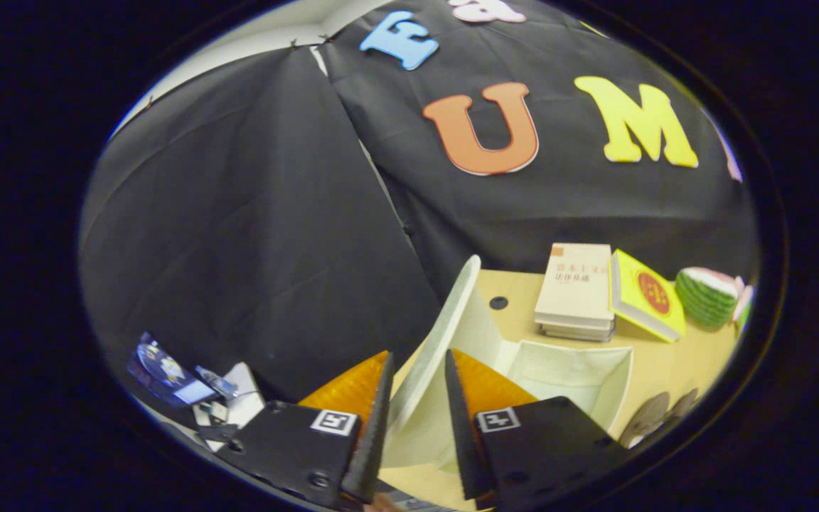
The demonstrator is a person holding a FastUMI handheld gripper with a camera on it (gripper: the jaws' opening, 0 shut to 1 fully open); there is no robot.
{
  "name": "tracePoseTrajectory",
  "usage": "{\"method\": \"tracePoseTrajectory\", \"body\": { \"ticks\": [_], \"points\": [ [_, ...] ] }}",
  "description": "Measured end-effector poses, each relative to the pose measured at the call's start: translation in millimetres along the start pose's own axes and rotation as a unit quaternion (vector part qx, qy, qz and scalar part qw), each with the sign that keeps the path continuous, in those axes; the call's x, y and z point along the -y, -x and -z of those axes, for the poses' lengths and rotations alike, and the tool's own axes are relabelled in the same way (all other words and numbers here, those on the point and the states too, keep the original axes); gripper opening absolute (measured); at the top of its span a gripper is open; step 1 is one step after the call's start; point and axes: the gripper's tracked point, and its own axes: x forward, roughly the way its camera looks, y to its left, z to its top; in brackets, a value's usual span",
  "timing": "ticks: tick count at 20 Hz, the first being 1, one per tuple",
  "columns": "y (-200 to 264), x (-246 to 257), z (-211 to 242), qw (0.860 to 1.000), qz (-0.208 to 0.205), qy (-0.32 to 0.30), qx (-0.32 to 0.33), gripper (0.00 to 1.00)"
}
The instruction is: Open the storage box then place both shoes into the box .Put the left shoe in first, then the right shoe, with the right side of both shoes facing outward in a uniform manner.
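A white storage box [580, 377] stands open on the tan table, its inside bare. Its white lid [445, 320] is swung up on edge and leans toward the black cloth wall. The lid's lower part runs down between my fingers. My gripper [415, 387] is closed on that lid, one finger on the outer face and the other on the inner face. To the right of the box, close to my right finger's housing, lie two dark rounded shapes [655, 418] that look like shoes, only partly seen.
Beyond the box lies a stack of beige books [574, 291], with a yellow book [648, 295] leaning on it. A watermelon-slice toy [707, 295] sits further right. A dark hole [498, 302] marks the table [665, 359]. Some devices [182, 387] lie off to the left.
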Motion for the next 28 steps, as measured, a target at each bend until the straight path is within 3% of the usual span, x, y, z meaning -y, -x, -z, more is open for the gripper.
{"method": "tracePoseTrajectory", "body": {
  "ticks": [3,4,7,11,17,19,21,25,28],
  "points": [
    [6,8,0,0.994,0.064,0.088,0.028,0.91],
    [10,5,2,0.992,0.068,0.101,0.030,0.94],
    [26,16,6,0.989,0.097,0.104,0.041,1.00],
    [44,44,17,0.990,0.113,0.079,0.041,1.00],
    [83,119,36,0.983,0.163,0.063,0.050,1.00],
    [98,156,42,0.976,0.197,0.072,0.048,1.00],
    [107,185,57,0.973,0.216,0.065,0.039,1.00],
    [115,230,100,0.977,0.213,0.029,0.006,1.00],
    [122,275,146,0.970,0.236,0.028,-0.048,1.00]
  ]
}}
